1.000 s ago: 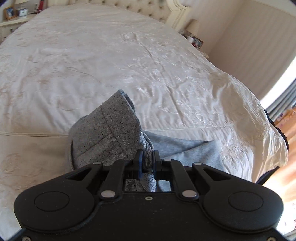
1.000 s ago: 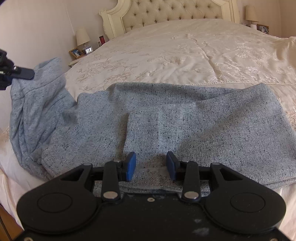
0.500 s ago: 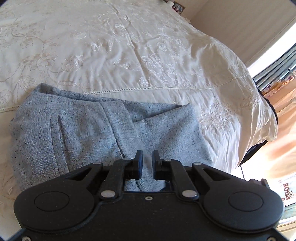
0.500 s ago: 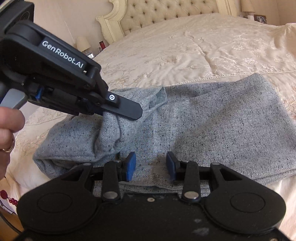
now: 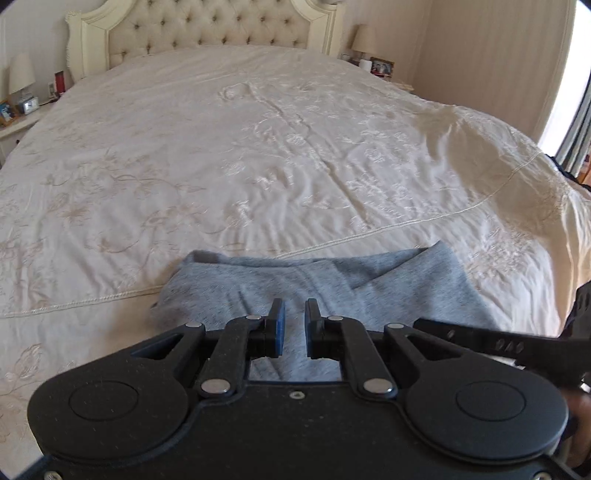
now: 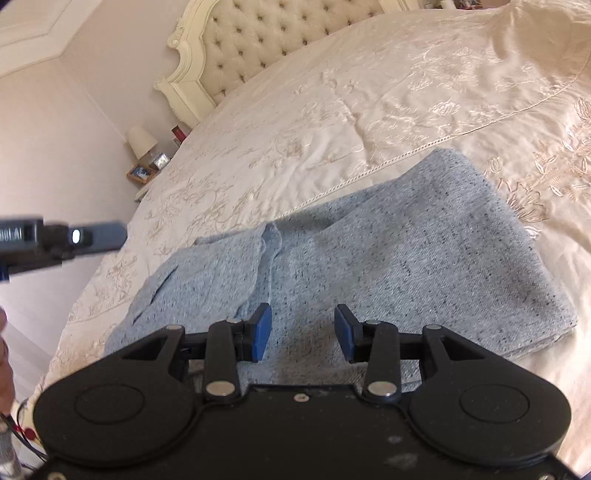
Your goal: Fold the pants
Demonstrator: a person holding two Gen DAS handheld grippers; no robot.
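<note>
Pants (image 6: 388,266) lie folded crosswise on the bed (image 5: 258,147) just ahead of both empty tongs, left tongs (image 5: 293,328) narrowly parted, right tongs (image 6: 302,334) wide.

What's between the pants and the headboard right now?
Only bare bedspread. In the left wrist view nothing sits on it between the pants and the headboard; the right wrist view shows the same.

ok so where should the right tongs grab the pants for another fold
Probably the right-hand end of the grey pants, at the stacked edge near the bed's foot. The layers lie flush there, so the open right tongs could come in low from the right and pinch them all.
</note>
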